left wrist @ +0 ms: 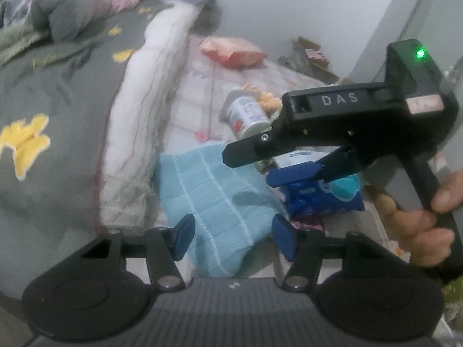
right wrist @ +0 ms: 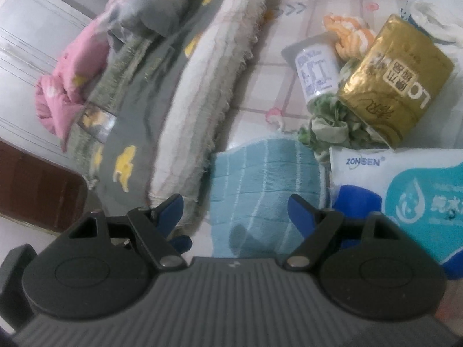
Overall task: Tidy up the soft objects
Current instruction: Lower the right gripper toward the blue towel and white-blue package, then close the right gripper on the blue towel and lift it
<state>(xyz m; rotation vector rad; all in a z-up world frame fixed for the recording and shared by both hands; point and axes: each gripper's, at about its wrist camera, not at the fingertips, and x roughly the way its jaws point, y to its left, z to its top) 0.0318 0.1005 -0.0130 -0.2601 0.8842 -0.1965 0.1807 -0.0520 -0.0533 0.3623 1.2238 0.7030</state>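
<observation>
A folded light blue towel [left wrist: 214,196] [right wrist: 260,179] lies on the pink checked sheet beside a white blanket roll [left wrist: 144,110]. My left gripper [left wrist: 234,240] hangs over the towel's near end, jaws open, pads off the cloth. My right gripper [right wrist: 235,211] is open too, above the same towel. In the left wrist view the right gripper [left wrist: 251,167] reaches in from the right, held by a hand [left wrist: 425,225], its fingers apart over a blue and white wet-wipes pack [left wrist: 324,199] [right wrist: 405,190].
A white jar [right wrist: 317,72] [left wrist: 246,115], a gold tissue pack [right wrist: 396,81], a crumpled green cloth [right wrist: 330,124] and an orange cloth [right wrist: 350,34] crowd the right. A grey quilt with yellow shapes [left wrist: 58,101] [right wrist: 139,101] lies on the left, with a pink quilt [right wrist: 63,86] beyond it.
</observation>
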